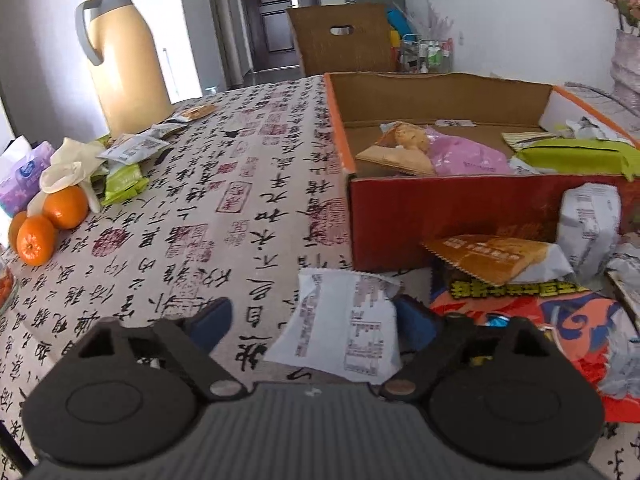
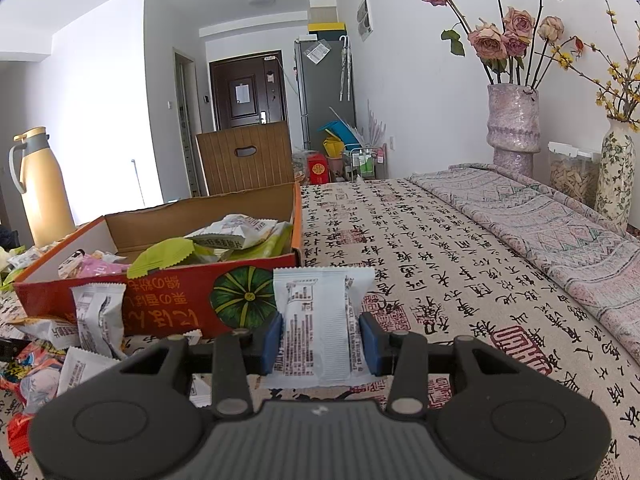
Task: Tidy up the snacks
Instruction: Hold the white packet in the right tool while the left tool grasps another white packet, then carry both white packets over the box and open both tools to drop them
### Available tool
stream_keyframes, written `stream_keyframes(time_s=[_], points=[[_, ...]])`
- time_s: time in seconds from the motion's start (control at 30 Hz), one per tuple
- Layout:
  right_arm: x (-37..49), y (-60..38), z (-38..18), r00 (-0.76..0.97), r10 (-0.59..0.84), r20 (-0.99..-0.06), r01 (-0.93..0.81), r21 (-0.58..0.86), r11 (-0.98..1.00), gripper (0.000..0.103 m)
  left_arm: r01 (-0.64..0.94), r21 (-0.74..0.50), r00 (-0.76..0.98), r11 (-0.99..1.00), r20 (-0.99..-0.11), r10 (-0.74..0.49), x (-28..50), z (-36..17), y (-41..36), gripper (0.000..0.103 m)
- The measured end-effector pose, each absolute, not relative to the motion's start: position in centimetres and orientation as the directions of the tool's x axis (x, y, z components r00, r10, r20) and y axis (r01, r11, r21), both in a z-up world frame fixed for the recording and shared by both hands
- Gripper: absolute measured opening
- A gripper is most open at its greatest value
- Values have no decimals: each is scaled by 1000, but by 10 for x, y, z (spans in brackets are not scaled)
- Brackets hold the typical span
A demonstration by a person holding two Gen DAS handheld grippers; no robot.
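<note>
Currently right tongs [image 2: 321, 339] are clamped on a white snack packet [image 2: 320, 324], blue pads [image 2: 273, 340] pressing both its sides. Packet stands upright, lifted off the desk [image 2: 460, 280], just in front of the right end of the red cardboard box [image 2: 176, 304].

Left tongs [image 1: 316, 326] stand wide apart, nothing gripped. A flat white packet [image 1: 340, 324] lies on the desk between the blue fingers [image 1: 212, 322]. It sits just beside the right-hand finger, well apart from the left one. Can't tell if the right finger touches it.

Box state: open top, orange rim, pumpkin print on the front wall. Inside, in the left wrist view: a pink packet [image 1: 468, 156], a tan packet [image 1: 400, 148], a green packet [image 1: 572, 156], some white ones at the far right corner.

Loose pile against the box front wall, on the desk: an orange-brown packet [image 1: 488, 256], a white packet leaning on the wall [image 1: 588, 224], a red-blue wrapper [image 1: 560, 320] under them.

Far left side of the desk: three oranges [image 1: 52, 220], a pale glove [image 1: 68, 172], a small green packet [image 1: 122, 182], a few more packets near a yellow thermos jug [image 1: 124, 60]. Tissue pack [image 1: 24, 176] at the edge.

Right wrist view also shows two vases with flowers [image 2: 516, 128] at the far right, on a folded patterned cloth [image 2: 540, 220].
</note>
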State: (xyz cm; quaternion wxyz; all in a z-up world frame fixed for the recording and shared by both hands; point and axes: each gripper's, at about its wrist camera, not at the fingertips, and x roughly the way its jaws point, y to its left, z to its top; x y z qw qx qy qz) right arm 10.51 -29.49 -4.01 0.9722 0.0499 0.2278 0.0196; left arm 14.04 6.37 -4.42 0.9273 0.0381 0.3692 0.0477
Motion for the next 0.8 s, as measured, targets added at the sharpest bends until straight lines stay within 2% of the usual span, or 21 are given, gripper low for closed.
stream_keyframes(time_s=[0.07, 0.13, 0.5, 0.8], points=[[105, -295, -40, 895, 61, -441, -15, 106, 994, 41, -39, 90, 726, 995, -682, 90, 138, -43, 62, 69], [105, -295, -40, 895, 61, -441, -15, 106, 994, 41, -23, 76, 726, 997, -684, 69, 136, -42, 61, 53], [105, -294, -40, 895, 61, -442, -15, 106, 994, 41, -37, 74, 737, 997, -671, 77, 124, -36, 58, 49], [103, -292, -40, 901, 57, -429, -16, 100, 995, 41, -102, 33, 795, 994, -598, 102, 105, -14, 63, 49]])
